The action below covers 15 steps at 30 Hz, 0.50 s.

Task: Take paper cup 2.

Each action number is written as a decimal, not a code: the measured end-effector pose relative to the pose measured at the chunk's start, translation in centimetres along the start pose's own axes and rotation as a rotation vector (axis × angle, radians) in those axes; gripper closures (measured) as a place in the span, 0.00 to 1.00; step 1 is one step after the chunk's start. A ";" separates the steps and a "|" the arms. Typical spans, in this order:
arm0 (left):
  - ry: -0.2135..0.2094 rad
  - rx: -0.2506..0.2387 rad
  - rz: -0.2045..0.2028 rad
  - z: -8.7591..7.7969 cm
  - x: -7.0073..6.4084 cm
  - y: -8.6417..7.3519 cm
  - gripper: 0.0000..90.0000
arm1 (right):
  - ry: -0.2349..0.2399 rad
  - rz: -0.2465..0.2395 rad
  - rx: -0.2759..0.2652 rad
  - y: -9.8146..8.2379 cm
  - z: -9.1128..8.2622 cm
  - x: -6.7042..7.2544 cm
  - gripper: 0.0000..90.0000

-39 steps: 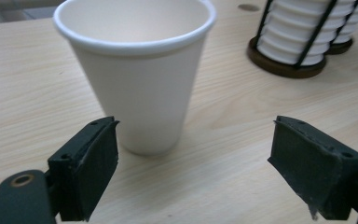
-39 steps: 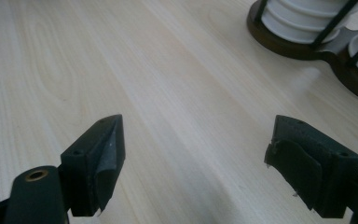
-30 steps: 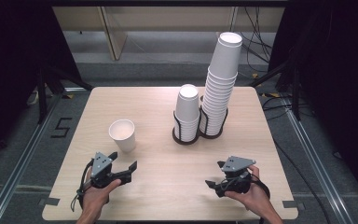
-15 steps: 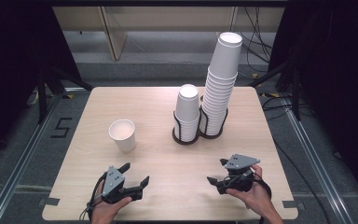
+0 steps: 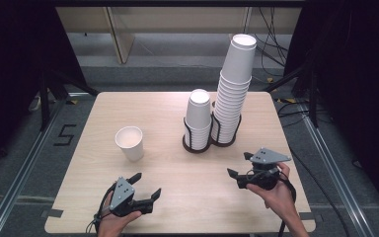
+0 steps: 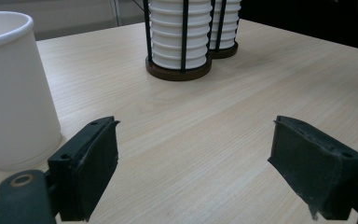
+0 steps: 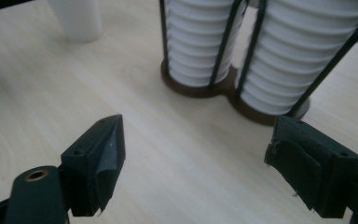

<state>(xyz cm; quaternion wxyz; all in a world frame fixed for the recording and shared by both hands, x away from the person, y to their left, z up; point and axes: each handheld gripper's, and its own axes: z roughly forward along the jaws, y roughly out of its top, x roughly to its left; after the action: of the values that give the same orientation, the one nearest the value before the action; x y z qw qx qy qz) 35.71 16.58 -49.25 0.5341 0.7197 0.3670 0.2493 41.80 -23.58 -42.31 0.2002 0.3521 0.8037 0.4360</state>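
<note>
The cup [image 5: 130, 142] stands upright just ahead of the left tool [image 5: 147, 186], nearer to it than the right tool [image 5: 240, 171]; both tools are open and empty.

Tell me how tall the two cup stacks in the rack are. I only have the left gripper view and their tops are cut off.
Observer: In the high view, the stack on the right stands far taller than the stack on the left.
Operator: And the loose one near me, anything in it?
Observer: The single cup stands mouth up and looks empty from above.
Operator: Where's the other hand?
Observer: The right tongs are open with nothing between them, near the table's front right, short of the rack and not touching it.
</note>
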 end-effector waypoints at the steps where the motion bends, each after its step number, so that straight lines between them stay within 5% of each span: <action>1: 0.000 0.001 0.005 0.0 0.0 0.0 0.16 | -0.002 0.019 -0.001 0.4 -0.2 -0.1 0.21; 15: 0.003 0.029 0.003 0.0 0.1 0.0 0.16 | -0.061 0.059 -0.063 4.8 -1.1 -2.6 0.19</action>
<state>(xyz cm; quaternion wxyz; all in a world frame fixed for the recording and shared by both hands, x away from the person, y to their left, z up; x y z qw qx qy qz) 35.81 16.67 -49.28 0.5227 0.7275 0.3704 0.2456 44.72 -24.38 -37.64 0.2227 0.3822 0.7724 0.4557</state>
